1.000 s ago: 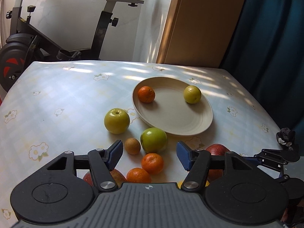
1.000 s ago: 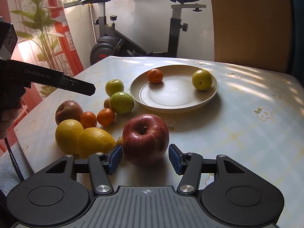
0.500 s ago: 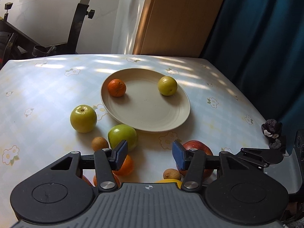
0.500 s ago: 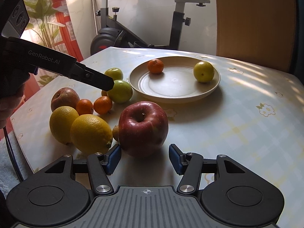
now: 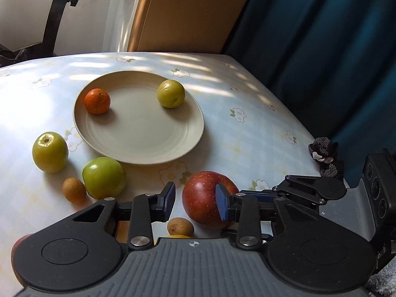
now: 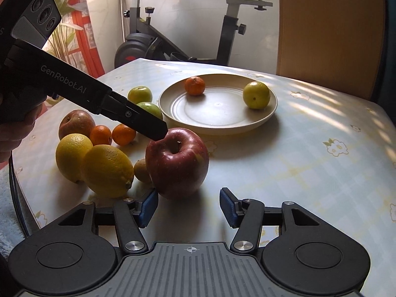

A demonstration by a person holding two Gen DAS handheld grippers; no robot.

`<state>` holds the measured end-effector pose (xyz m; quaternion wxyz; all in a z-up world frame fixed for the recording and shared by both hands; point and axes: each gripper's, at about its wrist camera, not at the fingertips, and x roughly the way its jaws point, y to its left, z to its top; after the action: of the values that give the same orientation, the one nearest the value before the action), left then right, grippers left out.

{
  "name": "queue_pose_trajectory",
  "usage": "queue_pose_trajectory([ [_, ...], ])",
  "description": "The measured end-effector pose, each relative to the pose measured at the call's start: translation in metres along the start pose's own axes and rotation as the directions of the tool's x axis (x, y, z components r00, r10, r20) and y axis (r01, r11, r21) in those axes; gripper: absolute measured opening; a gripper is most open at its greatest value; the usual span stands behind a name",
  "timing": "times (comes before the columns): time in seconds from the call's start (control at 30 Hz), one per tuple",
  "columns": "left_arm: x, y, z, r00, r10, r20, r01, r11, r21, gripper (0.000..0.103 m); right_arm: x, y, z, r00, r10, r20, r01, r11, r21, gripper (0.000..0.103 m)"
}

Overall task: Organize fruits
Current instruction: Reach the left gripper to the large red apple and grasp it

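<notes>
Caught in the reach step: left gripper point(image 5: 195, 201) closing, nothing yet between its pads, tip just beside the red apple point(image 6: 177, 163) on the table point(image 6: 309, 153). Right gripper point(image 6: 188, 206) held apart, just short of the same apple. Already on the plate point(image 6: 217, 121): 2 fruits. Probably needed next: settling 1 gripper around the apple, then clamping.

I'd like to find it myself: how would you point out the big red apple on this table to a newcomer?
Start at the beige plate in the middle of the table. Just in front of it, nearer the camera, lies a cluster of fruit; the apple sits at its right end, beside two lemons. It is the largest fruit there, glossy dark red.
</notes>
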<state>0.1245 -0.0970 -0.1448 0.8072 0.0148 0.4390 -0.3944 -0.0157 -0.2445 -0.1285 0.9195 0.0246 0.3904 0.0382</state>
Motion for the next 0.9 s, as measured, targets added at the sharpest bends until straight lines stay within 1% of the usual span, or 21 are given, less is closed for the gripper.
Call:
queue_pose_trajectory([
  [0.1,0.006,-0.001,0.002,1.000,-0.016,-0.024,0.017,1.000,0.008,0.035,0.000,-0.003,0.000,1.000,-0.020,-0.009,0.020,1.000,0.000,0.051],
  [0.17,0.007,0.000,0.002,0.999,-0.037,-0.021,0.037,0.999,-0.001,0.034,0.000,-0.003,0.000,1.000,-0.027,-0.014,0.027,1.000,-0.004,0.050],
  [0.23,0.008,0.001,0.003,0.999,-0.047,-0.023,0.047,0.999,-0.010,0.032,-0.001,-0.004,0.000,1.000,-0.006,-0.008,0.006,1.000,0.007,0.050],
  [0.3,0.009,0.003,0.005,0.997,-0.069,-0.032,0.068,0.997,-0.022,0.030,-0.001,-0.003,0.001,1.000,-0.005,-0.008,0.005,1.000,-0.002,0.049],
  [0.5,0.009,0.006,0.007,0.995,-0.088,-0.052,0.087,0.996,-0.023,0.030,0.005,0.000,0.005,1.000,0.006,-0.006,-0.006,1.000,-0.021,0.050],
  [0.7,0.008,0.009,0.007,0.993,-0.101,-0.055,0.099,0.995,-0.030,0.030,0.017,0.000,0.010,0.999,0.041,-0.014,-0.041,0.998,-0.041,0.049],
  [0.8,0.009,0.009,0.007,0.993,-0.102,-0.056,0.100,0.995,-0.025,0.030,0.021,-0.001,0.011,0.998,0.061,-0.019,-0.062,0.997,-0.049,0.047],
  [0.9,0.009,0.011,0.007,0.993,-0.107,-0.057,0.105,0.994,-0.032,0.030,0.021,-0.001,0.010,0.997,0.071,-0.009,-0.071,0.996,-0.054,0.047],
])
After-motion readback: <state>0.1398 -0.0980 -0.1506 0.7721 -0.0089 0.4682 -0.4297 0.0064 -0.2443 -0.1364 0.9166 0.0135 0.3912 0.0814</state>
